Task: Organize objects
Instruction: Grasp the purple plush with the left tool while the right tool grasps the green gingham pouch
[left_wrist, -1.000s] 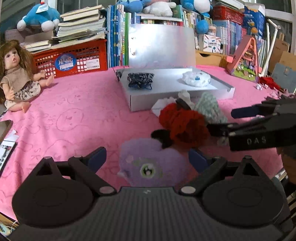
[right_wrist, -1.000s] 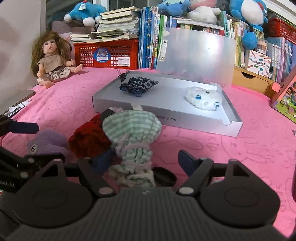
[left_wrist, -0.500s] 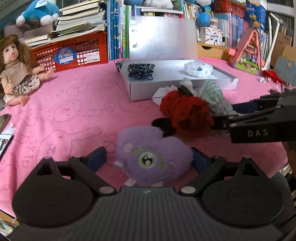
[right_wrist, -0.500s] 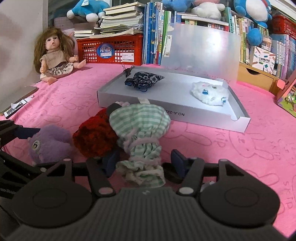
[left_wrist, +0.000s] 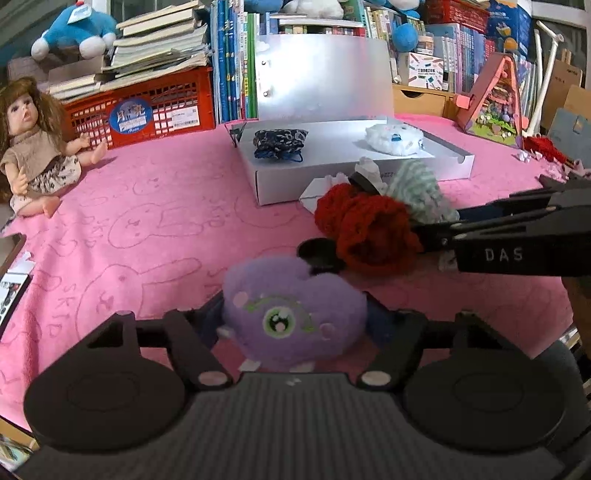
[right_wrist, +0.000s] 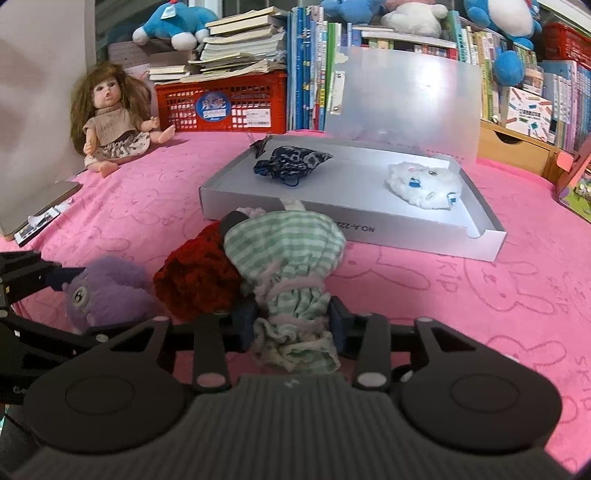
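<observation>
One purple plush (left_wrist: 293, 314) is enclosed by the closing left tool (left_wrist: 295, 321); one green-striped pouch (right_wrist: 291, 273) is pinched at its neck by the closing right tool (right_wrist: 291, 325). One red knitted item (right_wrist: 195, 284) lies between them. Two items are counted in one grey tray (right_wrist: 369, 236) on the pink counter (left_wrist: 147, 229).

- White letters "DAS" on side of black right gripper (left_wrist: 436, 229), which reaches in from right of red crocheted yarn bundle (left_wrist: 369, 232).
- Dark print on front wall of flat grey cardboard box (right_wrist: 406, 240), behind red bundle, seen upside down: "NO.A-222…", remainder hidden by green-striped cloth pouch (right_wrist: 291, 266).
- "SKIP" outlined repeatedly among rabbit drawings on pink cloth (right_wrist: 480, 295) beneath box.
- Round blue sticker and white barcode label on red plastic crate (left_wrist: 147, 110), behind box to left: characters too small to read.
</observation>
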